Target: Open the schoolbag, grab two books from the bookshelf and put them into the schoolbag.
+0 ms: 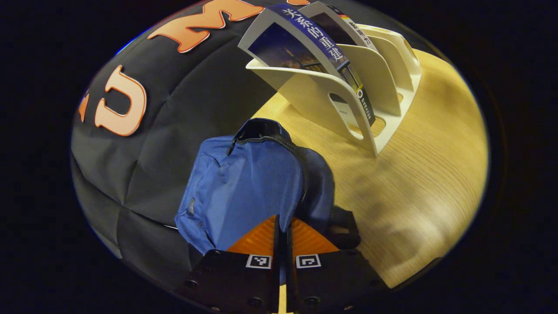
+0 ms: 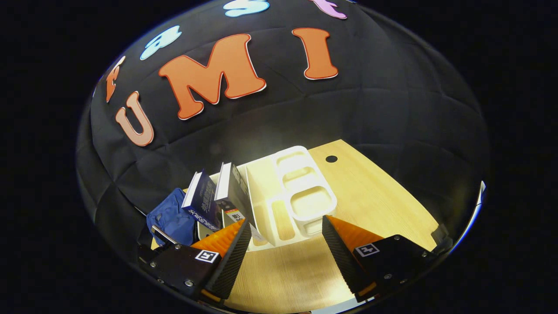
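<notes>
The blue schoolbag stands upright on the wooden table against the booth wall, its zipper running over the dark top. My left gripper is shut, its tips right in front of the bag's lower front; no pinched fabric is visible. Beyond the bag, a white bookshelf holds two leaning books, the nearer one blue-spined. In the right gripper view, my right gripper hangs open above the table just before the bookshelf. Both books stand at its left end, the schoolbag further left.
The wooden table stretches right of the bag and the shelf. A small round hole marks the tabletop behind the shelf. The black booth wall closes off the back and left. The shelf's right-hand slots hold nothing.
</notes>
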Available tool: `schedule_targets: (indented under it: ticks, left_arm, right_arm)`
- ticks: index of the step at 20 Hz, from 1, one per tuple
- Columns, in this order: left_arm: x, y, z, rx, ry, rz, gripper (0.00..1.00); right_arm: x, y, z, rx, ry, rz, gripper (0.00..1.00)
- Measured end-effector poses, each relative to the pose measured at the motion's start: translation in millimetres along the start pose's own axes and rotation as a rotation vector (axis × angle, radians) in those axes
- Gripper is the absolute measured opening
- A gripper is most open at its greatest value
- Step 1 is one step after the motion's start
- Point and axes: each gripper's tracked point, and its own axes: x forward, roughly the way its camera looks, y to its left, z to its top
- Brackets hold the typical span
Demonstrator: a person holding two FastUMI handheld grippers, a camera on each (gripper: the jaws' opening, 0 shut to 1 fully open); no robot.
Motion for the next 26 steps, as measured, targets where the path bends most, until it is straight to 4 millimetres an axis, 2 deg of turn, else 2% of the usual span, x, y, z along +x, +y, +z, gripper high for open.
schedule_targets:
  ticks: [3,7,10,14,17,21,24,26]
  left_arm:
    - [-2.6,2.2,2.5,-0.044,0.013,-0.085,0.01]
    - [-17.3,7.8,8.8,-0.084,0.065,-0.231,0.01]
    - [-40.2,16.5,20.7,-0.112,0.098,-0.345,0.01]
    - [-73.3,43.1,43.8,-0.159,0.099,-0.458,0.01]
    - [-81.6,77.7,54.1,-0.224,0.105,-0.467,0.01]
    - [-75.7,160.9,69.4,-0.2,0.043,-0.313,0.01]
    - [-78.5,195.7,85.4,-0.192,-0.024,-0.333,0.01]
    - [-72.2,208.6,88.5,-0.184,-0.051,-0.365,0.01]
  right_arm:
    - [1.8,0.8,2.0,0.005,0.003,0.017,0.97]
    - [2.1,12.9,-4.1,-0.02,0.034,0.078,0.98]
    - [3.6,16.0,-1.9,-0.013,0.042,0.103,0.98]
    - [7.5,15.4,0.5,0.0,0.052,0.127,0.97]
    - [10.9,16.4,2.5,-0.002,0.056,0.138,0.97]
    - [17.8,23.7,-5.2,-0.027,0.085,0.119,0.97]
    - [12.6,36.6,-10.6,-0.027,0.086,0.076,0.97]
    - [3.3,53.6,-9.2,0.005,0.07,0.071,0.97]
